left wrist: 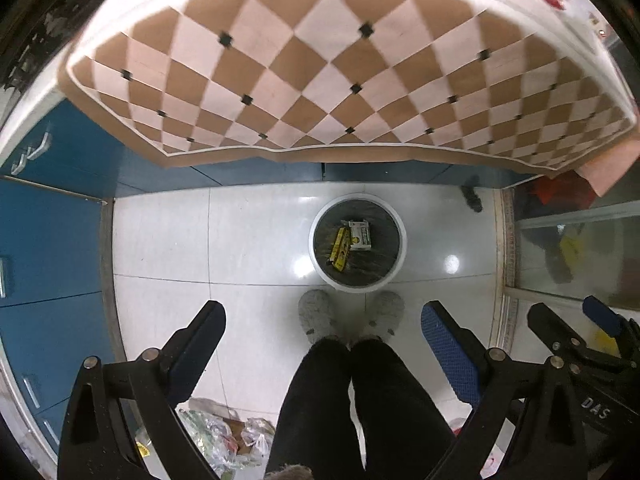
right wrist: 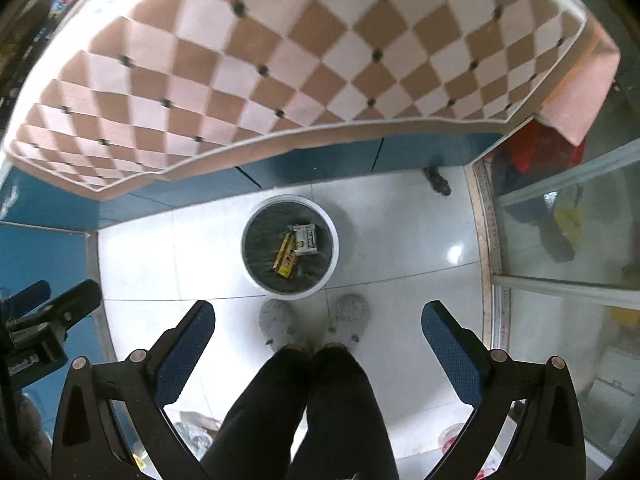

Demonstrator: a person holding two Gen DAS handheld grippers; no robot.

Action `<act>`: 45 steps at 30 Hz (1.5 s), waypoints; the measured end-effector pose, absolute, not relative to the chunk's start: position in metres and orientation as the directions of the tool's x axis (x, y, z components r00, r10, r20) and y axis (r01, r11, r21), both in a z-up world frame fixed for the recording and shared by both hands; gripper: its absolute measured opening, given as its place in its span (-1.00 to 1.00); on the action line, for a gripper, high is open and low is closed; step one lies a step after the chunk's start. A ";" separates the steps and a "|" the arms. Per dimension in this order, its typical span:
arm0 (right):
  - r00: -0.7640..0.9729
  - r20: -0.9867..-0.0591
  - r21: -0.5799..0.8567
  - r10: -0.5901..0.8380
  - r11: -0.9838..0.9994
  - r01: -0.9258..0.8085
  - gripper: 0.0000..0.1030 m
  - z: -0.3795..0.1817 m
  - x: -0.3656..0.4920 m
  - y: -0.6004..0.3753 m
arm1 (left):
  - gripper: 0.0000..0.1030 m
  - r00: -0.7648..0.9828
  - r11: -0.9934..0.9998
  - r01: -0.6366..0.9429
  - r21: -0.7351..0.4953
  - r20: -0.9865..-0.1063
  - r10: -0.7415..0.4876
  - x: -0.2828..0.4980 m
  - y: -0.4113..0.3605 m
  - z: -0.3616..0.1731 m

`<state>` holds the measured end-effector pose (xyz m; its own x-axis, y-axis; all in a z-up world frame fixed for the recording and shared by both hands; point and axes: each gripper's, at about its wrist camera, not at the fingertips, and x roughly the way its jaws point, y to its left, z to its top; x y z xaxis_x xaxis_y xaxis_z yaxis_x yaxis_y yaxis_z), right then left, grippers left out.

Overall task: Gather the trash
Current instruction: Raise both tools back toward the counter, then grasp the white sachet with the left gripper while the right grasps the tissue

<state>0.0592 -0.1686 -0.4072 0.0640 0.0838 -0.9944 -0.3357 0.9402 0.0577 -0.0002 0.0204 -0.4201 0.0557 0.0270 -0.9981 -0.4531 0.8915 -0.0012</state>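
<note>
Both jaws wide open, empty: left gripper (left wrist: 323, 320), right gripper (right wrist: 318, 316). Bin (left wrist: 320, 258) holds boxes (left wrist: 359, 235); counter (left wrist: 280, 80) looks clear, so scan for leftovers.

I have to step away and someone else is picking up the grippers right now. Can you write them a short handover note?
Left gripper: open, empty, held above the floor.
Right gripper: open, empty, alongside the left.
Trash bin: on the white floor just ahead of the person's slippers, below the edge of the checkered tabletop.
Done: a yellow box and a white box already lie in the bin.
Left: crumpled wrappers and bags sit on the floor by the person's left leg; these look like the next pickup. The checkered surface shows no trash in either view.
</note>
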 end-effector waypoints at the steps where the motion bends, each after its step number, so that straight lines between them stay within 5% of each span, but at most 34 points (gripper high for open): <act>1: 0.068 -0.994 0.056 0.084 0.939 -0.338 1.00 -0.391 0.056 -0.169 | 0.94 0.061 0.893 -0.449 -0.010 -0.998 0.020 -0.003 0.020 -0.410; 12: 0.114 -0.983 0.102 0.141 0.949 -0.299 1.00 -0.280 0.025 -0.181 | 0.94 0.154 0.898 -0.432 -0.083 -0.988 -0.017 -0.019 0.026 -0.315; 20: 0.193 -0.940 0.247 0.282 0.951 -0.188 1.00 -0.232 0.069 -0.191 | 0.94 0.303 0.889 -0.458 -0.022 -0.944 0.133 0.052 0.062 -0.266; 26: 0.252 -0.923 0.268 0.292 0.955 -0.127 1.00 -0.227 0.165 -0.198 | 0.94 0.290 0.848 -0.526 -0.064 -0.951 0.108 0.124 0.107 -0.287; 31: 0.250 -0.934 0.233 0.257 0.965 -0.123 1.00 -0.252 0.263 -0.203 | 0.92 0.178 0.831 -0.547 -0.100 -0.984 -0.001 0.190 0.129 -0.355; 33: 0.236 -0.940 0.222 0.248 0.966 -0.130 1.00 -0.268 0.298 -0.204 | 0.55 0.140 0.809 -0.577 -0.112 -0.990 -0.038 0.208 0.137 -0.381; 37: 0.215 -0.949 0.203 0.231 0.969 -0.143 1.00 -0.302 0.367 -0.202 | 0.30 0.142 0.809 -0.584 -0.068 -0.990 0.020 0.234 0.138 -0.388; 40: 0.205 -0.952 0.200 0.228 0.969 -0.147 1.00 -0.326 0.404 -0.196 | -0.07 0.138 0.810 -0.586 -0.020 -0.988 0.075 0.246 0.133 -0.385; 42: 0.198 -0.952 0.206 0.234 0.966 -0.154 0.96 -0.338 0.420 -0.189 | -0.66 0.146 0.810 -0.587 -0.009 -0.985 0.095 0.249 0.129 -0.382; 44: 0.196 -0.956 0.184 0.217 0.968 -0.172 0.73 -0.348 0.427 -0.183 | -0.89 0.140 0.806 -0.592 -0.004 -0.985 0.097 0.251 0.126 -0.381; 45: 0.222 -0.954 0.162 0.201 0.969 -0.185 0.39 -0.346 0.426 -0.180 | -0.94 0.134 0.807 -0.590 0.009 -0.985 0.109 0.251 0.123 -0.380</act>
